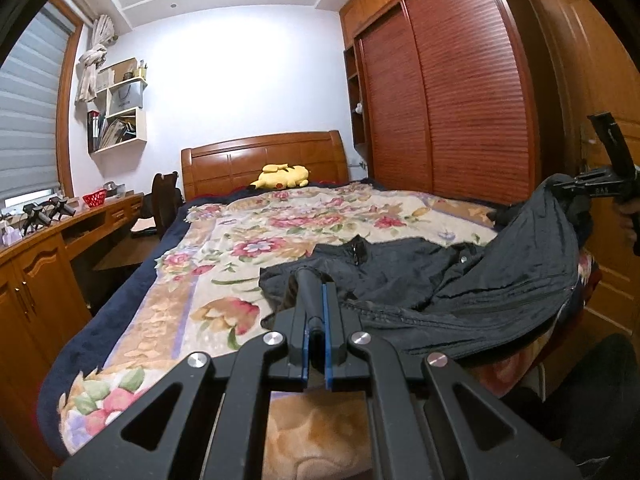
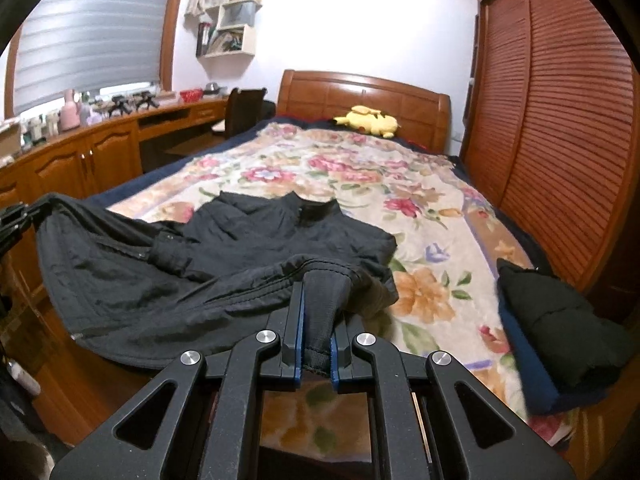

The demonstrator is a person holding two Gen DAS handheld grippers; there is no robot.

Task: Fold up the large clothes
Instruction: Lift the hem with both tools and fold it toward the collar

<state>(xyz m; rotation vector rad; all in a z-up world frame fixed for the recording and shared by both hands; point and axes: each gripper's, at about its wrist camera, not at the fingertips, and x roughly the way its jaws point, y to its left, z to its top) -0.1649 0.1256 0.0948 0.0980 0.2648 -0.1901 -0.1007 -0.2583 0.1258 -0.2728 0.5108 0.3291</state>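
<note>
A large black jacket (image 1: 420,276) lies on the floral blanket (image 1: 224,236) of a bed, its collar towards the headboard. My left gripper (image 1: 314,290) is shut on a bunched bit of the jacket's near edge. At the right of the left wrist view, my right gripper (image 1: 576,188) holds another part of that edge raised above the bed. In the right wrist view the jacket (image 2: 260,236) drapes from my right gripper (image 2: 318,304), shut on a ribbed piece of it, across to my left gripper (image 2: 20,216) at the far left. The near edge hangs slack between the two.
A yellow plush toy (image 1: 282,176) rests by the wooden headboard (image 1: 264,156). Folded dark clothes (image 2: 560,328) sit at the bed's right near corner. A wooden desk (image 1: 60,224) and chair (image 1: 164,200) run along the left, a slatted wardrobe (image 1: 440,100) along the right.
</note>
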